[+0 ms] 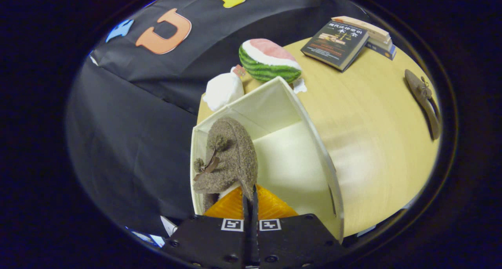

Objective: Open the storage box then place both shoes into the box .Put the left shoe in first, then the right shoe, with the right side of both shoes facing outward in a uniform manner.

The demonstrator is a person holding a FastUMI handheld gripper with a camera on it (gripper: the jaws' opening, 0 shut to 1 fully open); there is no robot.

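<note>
Jaws (251,200) pinch shoe (227,159) against box's (310,131) left wall, right side roomy

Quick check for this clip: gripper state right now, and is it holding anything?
Gripper: shut on the brown shoe, fingers pinching its edge, holding it over the open storage box.

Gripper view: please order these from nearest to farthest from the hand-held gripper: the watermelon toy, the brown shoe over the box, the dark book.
1. The brown shoe, pinched in the hand-held gripper, over the open storage box.
2. The watermelon toy, on the table just beyond the box.
3. The dark book, farther off on the table, leaning on other books.
</note>
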